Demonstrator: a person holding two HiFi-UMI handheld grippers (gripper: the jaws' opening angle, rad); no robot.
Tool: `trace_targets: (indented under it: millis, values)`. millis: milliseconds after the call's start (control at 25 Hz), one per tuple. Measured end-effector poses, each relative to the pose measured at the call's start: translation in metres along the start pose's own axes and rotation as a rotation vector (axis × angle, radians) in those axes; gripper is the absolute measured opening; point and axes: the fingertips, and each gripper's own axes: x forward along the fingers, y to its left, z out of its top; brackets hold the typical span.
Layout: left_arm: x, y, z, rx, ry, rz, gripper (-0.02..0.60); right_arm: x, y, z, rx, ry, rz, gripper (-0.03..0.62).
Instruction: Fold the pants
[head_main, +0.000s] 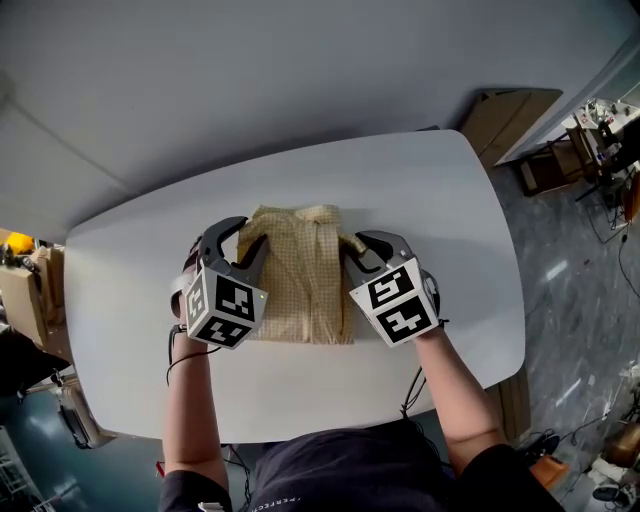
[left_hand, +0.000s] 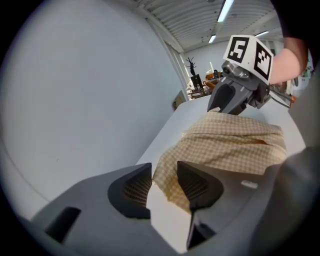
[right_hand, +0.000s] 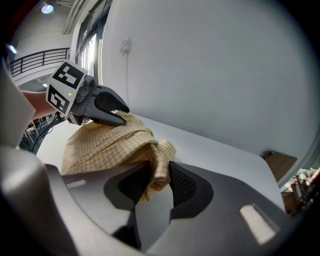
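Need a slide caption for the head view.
Left gripper and right gripper flank the folded checked pants on a white table.

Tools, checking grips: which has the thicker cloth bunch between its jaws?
The right tool: a rolled wad of pants sits in its gap; the left tool has a thin corner.

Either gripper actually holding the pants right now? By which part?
Nothing looks gripped. Left gripper: jaws apart, a corner of the pants loose between them. Right gripper: jaws apart, a bunched fold between them.
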Motion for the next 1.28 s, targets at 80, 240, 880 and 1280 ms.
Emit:
trace_targets:
  millis: [80, 240, 880, 1280]
  values:
    - [0.005, 0.001, -0.008, -0.035, 0.013, 0.015, 0.176, 0.005, -0.001, -0.001, -0.007, 0.006, 0.000, 0.120]
    - [0.019, -0.009, -0.021, -0.068, 0.033, 0.007, 0.143, 0.018, 0.000, -0.008, -0.025, 0.043, -0.010, 0.110]
    - [-0.075, 0.009, -0.010, -0.510, -0.207, 0.020, -0.006, -0.064, 0.010, 0.001, 0.191, -0.062, -0.079, 0.000]
    - [-0.116, -0.044, -0.040, -0.605, -0.186, -0.102, -0.007, -0.086, 0.073, -0.036, 0.238, -0.037, -0.099, 0.000]
